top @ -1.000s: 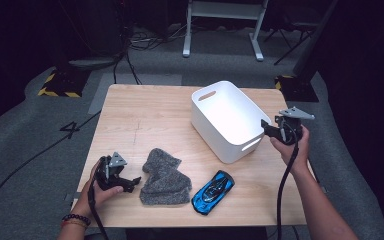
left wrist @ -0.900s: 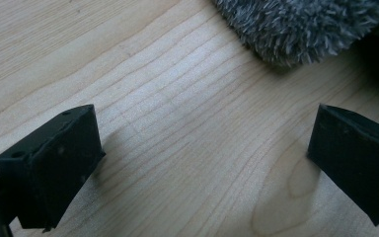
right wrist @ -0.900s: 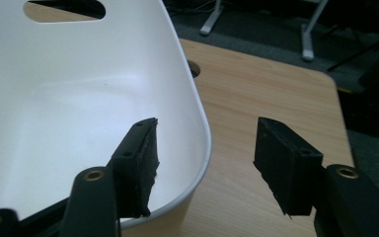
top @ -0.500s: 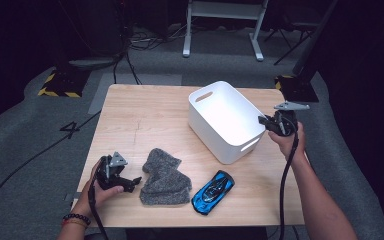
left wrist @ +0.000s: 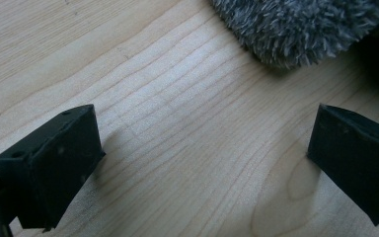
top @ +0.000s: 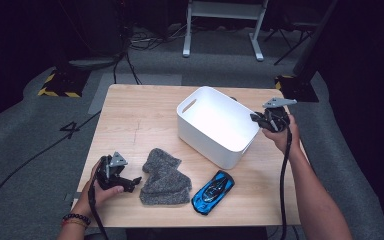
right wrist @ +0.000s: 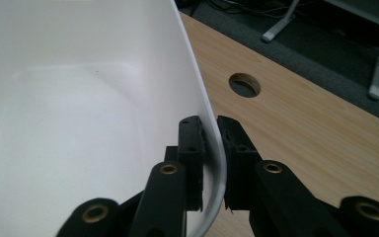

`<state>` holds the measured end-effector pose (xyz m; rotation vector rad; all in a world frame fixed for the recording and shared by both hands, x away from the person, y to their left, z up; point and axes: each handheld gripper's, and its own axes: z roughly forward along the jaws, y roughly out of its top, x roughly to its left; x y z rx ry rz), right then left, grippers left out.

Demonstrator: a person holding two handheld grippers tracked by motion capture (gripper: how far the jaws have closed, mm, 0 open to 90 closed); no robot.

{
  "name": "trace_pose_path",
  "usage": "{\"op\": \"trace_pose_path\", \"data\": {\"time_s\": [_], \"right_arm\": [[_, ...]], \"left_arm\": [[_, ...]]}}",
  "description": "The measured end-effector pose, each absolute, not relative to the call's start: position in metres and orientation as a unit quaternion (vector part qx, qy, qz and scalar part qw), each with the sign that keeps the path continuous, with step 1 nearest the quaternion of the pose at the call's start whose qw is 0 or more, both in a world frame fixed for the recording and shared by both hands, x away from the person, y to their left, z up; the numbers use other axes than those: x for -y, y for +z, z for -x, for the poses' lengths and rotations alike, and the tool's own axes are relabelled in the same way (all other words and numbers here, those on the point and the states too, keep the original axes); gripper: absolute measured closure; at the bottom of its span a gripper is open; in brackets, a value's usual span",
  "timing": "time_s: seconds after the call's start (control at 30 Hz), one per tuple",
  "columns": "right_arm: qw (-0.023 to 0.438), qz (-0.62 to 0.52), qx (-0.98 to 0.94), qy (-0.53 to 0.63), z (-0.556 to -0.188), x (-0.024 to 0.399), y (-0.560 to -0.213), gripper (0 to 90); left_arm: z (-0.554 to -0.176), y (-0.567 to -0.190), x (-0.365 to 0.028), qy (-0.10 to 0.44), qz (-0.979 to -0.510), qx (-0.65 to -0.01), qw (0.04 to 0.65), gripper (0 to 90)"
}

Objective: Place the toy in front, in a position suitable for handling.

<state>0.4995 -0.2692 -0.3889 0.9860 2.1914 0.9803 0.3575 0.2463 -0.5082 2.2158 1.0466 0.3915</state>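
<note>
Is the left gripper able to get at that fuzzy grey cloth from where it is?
Probably yes. The left gripper sits open on the table right beside the grey cloth, with bare wood between its jaws and the cloth's edge.

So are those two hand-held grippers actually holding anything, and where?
The right hand-held gripper pinches the white bin by its rim wall. The left hand-held gripper is open over bare table, holding nothing.

Lab: hazard tape (top: 56, 93), floor cables (top: 130, 60), metal stand (top: 223, 22).
</note>
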Motion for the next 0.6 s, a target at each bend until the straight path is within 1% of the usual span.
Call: {"op": "trace_pose_path", "data": {"time_s": [0.03,0.07,0.13,0.2,0.27,0.33,0.37,0.4,0.5,0.6], "right_arm": [[0.276,-0.374,-0.805,0.368,-0.499,0.270,-0.389,64.1],[0.277,-0.384,-0.799,0.372,-0.497,0.270,-0.388,57.1],[0.280,-0.401,-0.788,0.374,-0.492,0.271,-0.384,48.0],[0.292,-0.407,-0.779,0.376,-0.482,0.270,-0.378,41.6],[0.290,-0.414,-0.769,0.391,-0.472,0.270,-0.374,38.1],[0.297,-0.423,-0.764,0.386,-0.461,0.267,-0.372,34.5],[0.297,-0.423,-0.764,0.386,-0.461,0.267,-0.372,34.5],[0.298,-0.441,-0.755,0.383,-0.449,0.265,-0.373,34.5],[0.276,-0.454,-0.758,0.378,-0.438,0.257,-0.382,33.3],[0.285,-0.457,-0.754,0.377,-0.436,0.253,-0.385,32.2]], "left_arm": [[-0.358,-0.508,-0.246,0.149,-0.845,-0.399,0.324,0.1],[-0.358,-0.508,-0.246,0.149,-0.845,-0.399,0.324,0.1],[-0.358,-0.508,-0.246,0.149,-0.845,-0.399,0.324,0.1],[-0.358,-0.508,-0.246,0.148,-0.845,-0.399,0.323,0.1],[-0.358,-0.508,-0.246,0.149,-0.846,-0.399,0.322,0.1],[-0.358,-0.508,-0.246,0.150,-0.845,-0.399,0.322,0.1],[-0.358,-0.508,-0.246,0.150,-0.845,-0.399,0.322,0.1],[-0.357,-0.508,-0.246,0.150,-0.845,-0.400,0.322,0.2],[-0.357,-0.508,-0.246,0.150,-0.845,-0.400,0.322,0.1],[-0.357,-0.508,-0.246,0.150,-0.845,-0.400,0.322,0.1]]}}
